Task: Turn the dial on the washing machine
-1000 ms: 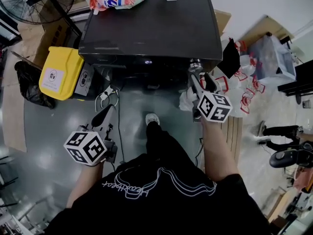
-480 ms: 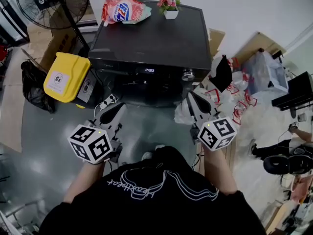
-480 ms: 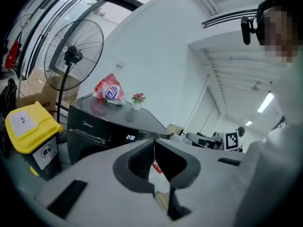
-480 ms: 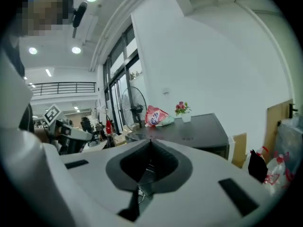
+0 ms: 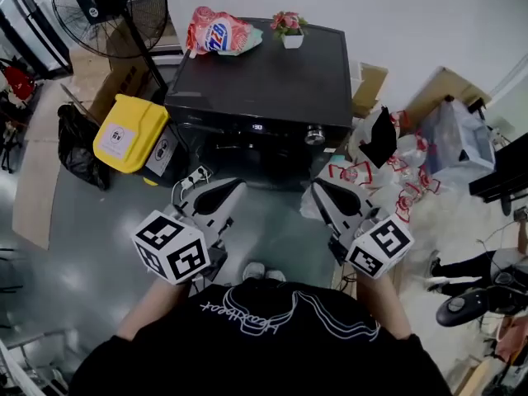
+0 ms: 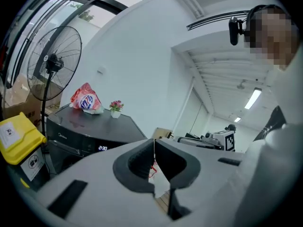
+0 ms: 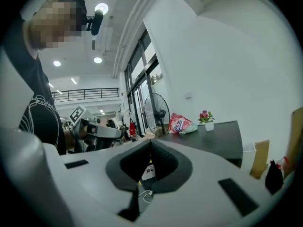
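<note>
A: Off-task items, referenced to the yellow plastic lidded bin (image 5: 129, 134)?

B: Crumpled black bag (image 5: 76, 139) just beside it on the left. Black pedestal fan with a round wire cage (image 5: 110, 8) behind it.

A: To the right?

B: White coiled cable (image 5: 188, 180) near its lower right corner, on the grey floor. Red-and-pink detergent bag (image 5: 216, 33) and small white pot of pink flowers (image 5: 289, 31) farther back and right, side by side. Brown cardboard box (image 5: 367, 89) and white plastic bags with red print (image 5: 363, 176) well apart, far right.

shirt (image 5: 272, 349): black, white line print
left gripper (image 5: 233, 190): grey, black-lined jaws, marker cube (image 5: 171, 246) at rear
right gripper (image 5: 320, 186): same
</note>
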